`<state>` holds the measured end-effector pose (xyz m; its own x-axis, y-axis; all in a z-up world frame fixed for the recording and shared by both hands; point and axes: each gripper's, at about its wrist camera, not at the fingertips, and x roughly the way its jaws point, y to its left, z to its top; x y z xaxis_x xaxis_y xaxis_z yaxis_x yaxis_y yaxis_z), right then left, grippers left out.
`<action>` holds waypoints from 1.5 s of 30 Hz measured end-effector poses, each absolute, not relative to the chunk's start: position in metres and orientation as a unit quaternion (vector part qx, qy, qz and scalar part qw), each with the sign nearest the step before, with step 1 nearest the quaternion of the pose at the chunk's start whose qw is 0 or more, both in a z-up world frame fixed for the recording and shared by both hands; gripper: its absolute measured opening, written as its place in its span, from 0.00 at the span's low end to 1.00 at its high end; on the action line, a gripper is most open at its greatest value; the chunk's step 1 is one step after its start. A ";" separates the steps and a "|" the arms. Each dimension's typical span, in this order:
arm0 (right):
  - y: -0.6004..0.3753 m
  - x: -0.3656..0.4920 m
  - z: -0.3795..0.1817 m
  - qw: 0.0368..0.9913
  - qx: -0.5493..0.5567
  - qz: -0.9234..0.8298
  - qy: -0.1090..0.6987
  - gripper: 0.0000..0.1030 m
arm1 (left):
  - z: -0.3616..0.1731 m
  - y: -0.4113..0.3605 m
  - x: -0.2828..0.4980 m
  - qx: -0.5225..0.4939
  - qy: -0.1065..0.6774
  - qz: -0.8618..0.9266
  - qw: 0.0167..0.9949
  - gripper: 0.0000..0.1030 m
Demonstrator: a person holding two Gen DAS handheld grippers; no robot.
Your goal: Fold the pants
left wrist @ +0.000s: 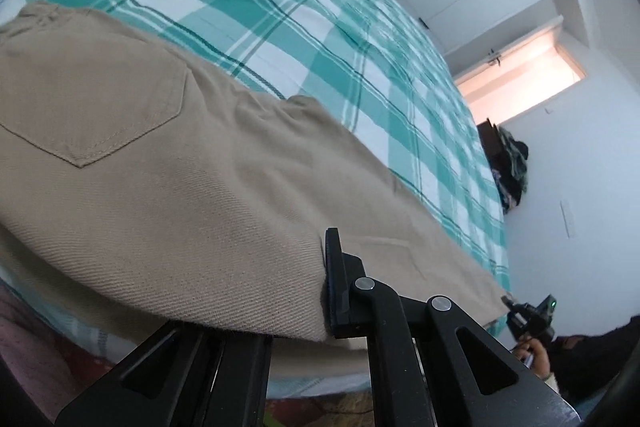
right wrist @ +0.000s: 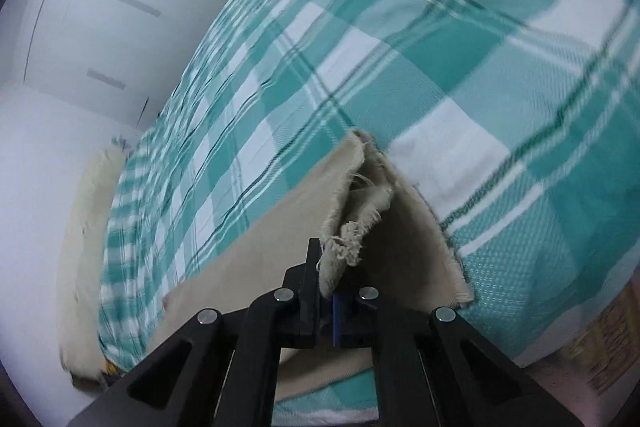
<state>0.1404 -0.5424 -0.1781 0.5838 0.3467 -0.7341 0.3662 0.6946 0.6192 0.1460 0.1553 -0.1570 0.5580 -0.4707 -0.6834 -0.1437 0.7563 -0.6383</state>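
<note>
Your tan pants [left wrist: 168, 195] lie flat on the bed [left wrist: 304, 39], along its near edge, on the green and white checked cover. Your left gripper [left wrist: 326, 291] has its fingers pinched tight on the near edge of the pants. Your right gripper [right wrist: 326, 291] has its fingers pinched tight on the frayed leg hem [right wrist: 352, 211], close to the same near edge.
</note>
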 end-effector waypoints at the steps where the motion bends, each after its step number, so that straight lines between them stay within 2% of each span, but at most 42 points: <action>1: -0.541 0.140 -0.170 0.806 0.369 -0.003 0.463 0.03 | -0.159 0.156 0.143 -0.329 0.469 -0.098 0.814 0.03; 4: -0.536 0.140 -0.175 0.807 0.295 -0.023 0.512 0.03 | -0.177 0.153 0.136 -0.309 0.503 -0.086 0.803 0.03; 7: -0.533 0.142 -0.200 0.791 0.278 -0.036 0.544 0.03 | -0.195 0.149 0.131 -0.302 0.525 -0.070 0.793 0.03; 16: -0.533 0.140 -0.196 0.799 0.265 -0.047 0.538 0.03 | -0.199 0.143 0.131 -0.279 0.536 -0.064 0.795 0.04; 18: -0.527 0.140 -0.194 0.805 0.246 -0.052 0.538 0.04 | -0.194 0.139 0.129 -0.256 0.542 -0.052 0.799 0.11; 19: -0.525 0.141 -0.191 0.809 0.236 -0.056 0.535 0.11 | -0.191 0.139 0.127 -0.244 0.544 -0.048 0.801 0.15; 20: -0.524 0.138 -0.185 0.814 0.227 -0.061 0.530 0.22 | -0.185 0.137 0.122 -0.229 0.547 -0.046 0.804 0.28; 21: -0.525 0.135 -0.180 0.818 0.223 -0.063 0.527 0.30 | -0.176 0.135 0.114 -0.214 0.547 -0.048 0.808 0.49; 22: -0.526 0.129 -0.174 0.822 0.221 -0.061 0.521 0.46 | -0.168 0.136 0.106 -0.202 0.544 -0.045 0.813 0.61; 23: -0.529 0.120 -0.165 0.830 0.217 -0.064 0.510 0.56 | -0.159 0.137 0.096 -0.189 0.538 -0.038 0.821 0.73; 28: -0.531 0.089 -0.124 0.866 0.138 -0.137 0.461 0.56 | -0.113 0.149 0.062 -0.148 0.479 0.000 0.865 0.73; 33: -0.491 0.114 -0.110 0.887 0.122 -0.062 0.440 0.57 | -0.109 0.119 0.105 -0.102 0.460 -0.031 0.881 0.76; 36: -0.455 0.138 -0.123 0.880 0.120 0.000 0.459 0.61 | -0.131 0.095 0.129 -0.078 0.475 -0.050 0.875 0.76; 40: -0.439 0.153 -0.172 0.851 0.131 0.024 0.508 0.61 | -0.181 0.083 0.144 -0.055 0.515 -0.052 0.854 0.76; 42: -0.453 0.156 -0.205 0.818 0.173 0.007 0.548 0.58 | -0.200 0.086 0.144 -0.056 0.525 -0.053 0.847 0.77; 45: -0.471 0.150 -0.206 0.818 0.234 0.002 0.526 0.58 | -0.200 0.089 0.144 -0.073 0.516 -0.055 0.852 0.83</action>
